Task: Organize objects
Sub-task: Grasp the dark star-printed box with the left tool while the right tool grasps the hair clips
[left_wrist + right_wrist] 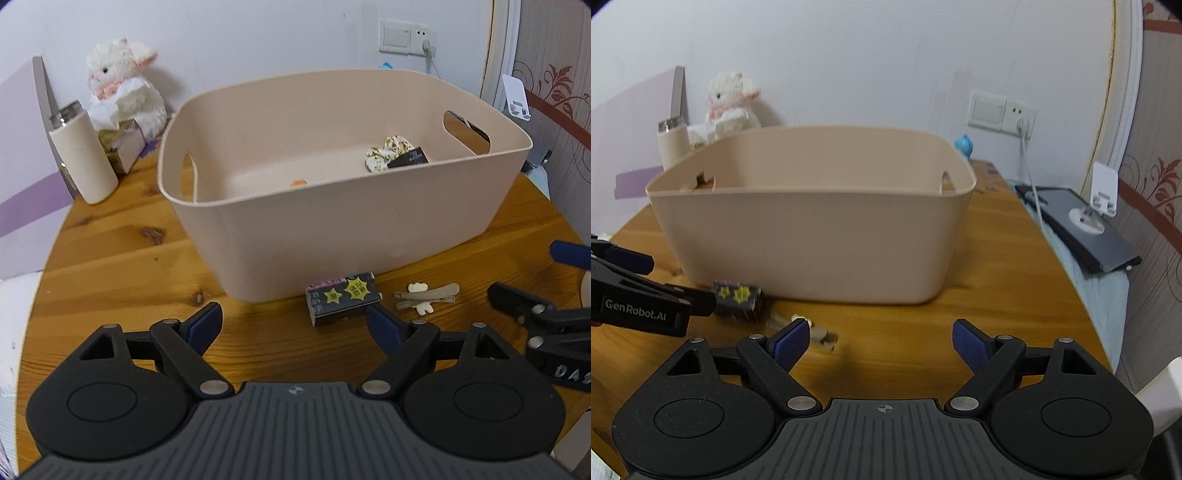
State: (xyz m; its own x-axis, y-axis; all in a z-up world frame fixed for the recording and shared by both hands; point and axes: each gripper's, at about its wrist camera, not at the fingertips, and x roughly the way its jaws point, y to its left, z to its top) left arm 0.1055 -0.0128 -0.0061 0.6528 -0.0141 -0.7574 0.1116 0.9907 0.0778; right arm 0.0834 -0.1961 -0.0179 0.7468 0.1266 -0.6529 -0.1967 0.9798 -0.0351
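- the left gripper (295,325) is low over the wooden table (110,266). its two blue-tipped tongs are wide apart and hold nothing.
- the right gripper (879,341) is wide apart too, with nothing between its tongs.
- a small dark box with yellow stars (341,297) lies on the table just past the left gripper, close to the right tong.
- two beige hair clips (428,297) lie just to the right of the box, one with a little bear shape on it.
- behind them sits a big beige bin (332,229). the box is right up by its front wall.
- inside the bin there is a flowery cloth thing (384,153) with a dark tag, and a bit of something orange (298,182).
- far back by the wall stand a beige bottle (83,155) and a white fluffy toy (123,86).
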